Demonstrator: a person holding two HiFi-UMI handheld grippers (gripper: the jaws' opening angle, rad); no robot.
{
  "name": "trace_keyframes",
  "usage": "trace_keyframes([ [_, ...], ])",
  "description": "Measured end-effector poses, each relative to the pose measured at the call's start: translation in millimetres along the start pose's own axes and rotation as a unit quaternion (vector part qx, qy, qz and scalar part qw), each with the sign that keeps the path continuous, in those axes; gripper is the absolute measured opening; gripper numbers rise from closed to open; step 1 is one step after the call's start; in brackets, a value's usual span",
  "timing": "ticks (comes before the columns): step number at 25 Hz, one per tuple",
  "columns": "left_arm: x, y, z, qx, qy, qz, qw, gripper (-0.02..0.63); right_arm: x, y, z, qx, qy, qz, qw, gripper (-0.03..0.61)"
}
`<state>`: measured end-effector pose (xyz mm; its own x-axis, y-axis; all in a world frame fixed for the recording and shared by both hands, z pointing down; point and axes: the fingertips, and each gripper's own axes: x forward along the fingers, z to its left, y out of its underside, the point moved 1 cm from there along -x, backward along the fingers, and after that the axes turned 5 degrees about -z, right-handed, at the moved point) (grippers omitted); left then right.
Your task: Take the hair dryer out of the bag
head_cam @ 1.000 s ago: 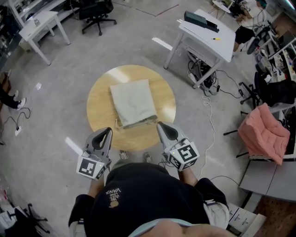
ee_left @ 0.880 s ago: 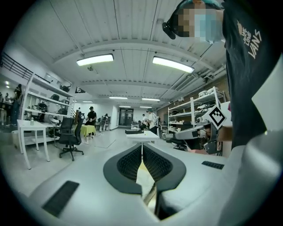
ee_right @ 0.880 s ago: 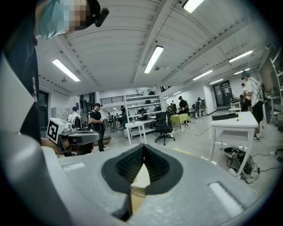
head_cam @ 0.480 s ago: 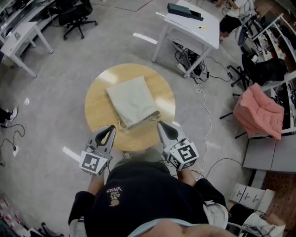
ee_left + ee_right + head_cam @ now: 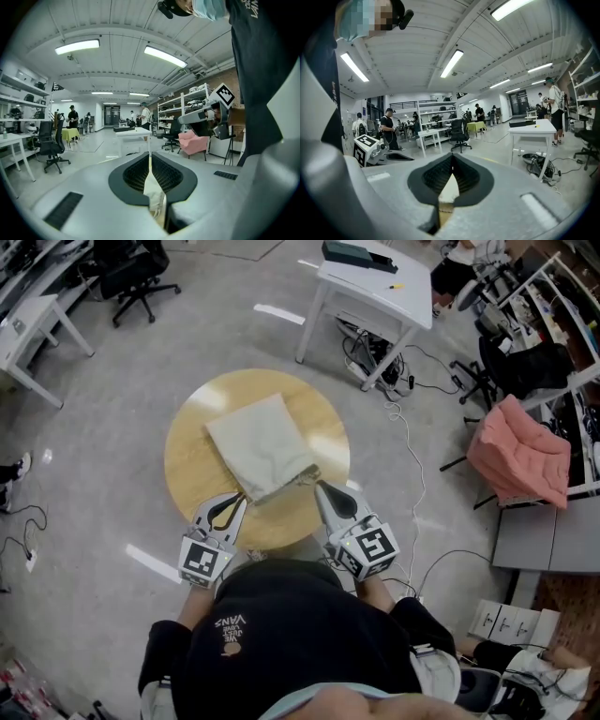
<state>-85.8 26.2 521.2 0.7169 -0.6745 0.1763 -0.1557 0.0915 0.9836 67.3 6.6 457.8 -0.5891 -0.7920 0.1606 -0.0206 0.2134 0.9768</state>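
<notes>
A pale grey-green drawstring bag (image 5: 260, 444) lies flat on a round wooden table (image 5: 183, 460), its gathered mouth toward me. The hair dryer is hidden; none shows in any view. My left gripper (image 5: 240, 497) is shut, its tip just short of the near left corner of the bag's mouth. My right gripper (image 5: 321, 487) is also shut, its tip beside the near right corner of the mouth. In the left gripper view the left gripper's (image 5: 149, 157) jaws meet, with pale cloth showing low down behind them. The right gripper (image 5: 451, 161) looks the same in its own view, jaws together over the table edge.
A white desk (image 5: 375, 282) stands beyond the table at the upper right, with cables (image 5: 412, 456) trailing across the floor from it. A pink padded chair (image 5: 520, 451) is at the right. An office chair (image 5: 131, 273) and another white desk (image 5: 28, 320) stand at the upper left.
My left gripper has dropped and moved forward to the table's near edge, close to the bag's mouth. The right gripper has shifted only a little toward the bag.
</notes>
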Motion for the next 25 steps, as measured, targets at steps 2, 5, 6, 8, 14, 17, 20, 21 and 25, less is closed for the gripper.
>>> trace_keyframes([
  [2, 9, 9, 0, 0.003, 0.001, 0.011, 0.9999, 0.012, 3, -3, -7, -0.001, -0.004, 0.001, 1.0, -0.003],
  [5, 23, 17, -2, 0.0, 0.0, 0.026, 0.9997, 0.012, 7, -6, -19, -0.001, -0.008, 0.003, 1.0, -0.002],
  [6, 28, 22, -2, -0.001, 0.0, 0.032, 0.9995, 0.012, 10, -7, -22, -0.002, -0.01, 0.005, 1.0, -0.002],
  [8, 36, 33, -1, -0.008, 0.001, 0.046, 0.9989, 0.017, 16, -6, -27, -0.004, -0.017, 0.009, 1.0, -0.002],
  [14, 59, 68, -9, -0.022, 0.011, 0.094, 0.9953, 0.149, 29, -5, -45, -0.007, -0.032, 0.023, 0.999, -0.002],
  [17, 67, 84, -13, -0.009, 0.014, 0.118, 0.9929, 0.172, 34, -5, -52, -0.007, -0.037, 0.03, 0.999, -0.002],
  [20, 74, 106, -17, -0.006, 0.007, 0.14, 0.9901, 0.194, 38, -5, -60, -0.008, -0.042, 0.036, 0.998, -0.002],
  [21, 77, 113, -18, -0.004, 0.005, 0.147, 0.9892, 0.201, 40, -5, -62, -0.009, -0.044, 0.039, 0.998, -0.002],
  [25, 84, 129, -16, 0.018, -0.003, 0.173, 0.9848, 0.216, 46, -7, -67, -0.01, -0.052, 0.045, 0.998, -0.002],
])
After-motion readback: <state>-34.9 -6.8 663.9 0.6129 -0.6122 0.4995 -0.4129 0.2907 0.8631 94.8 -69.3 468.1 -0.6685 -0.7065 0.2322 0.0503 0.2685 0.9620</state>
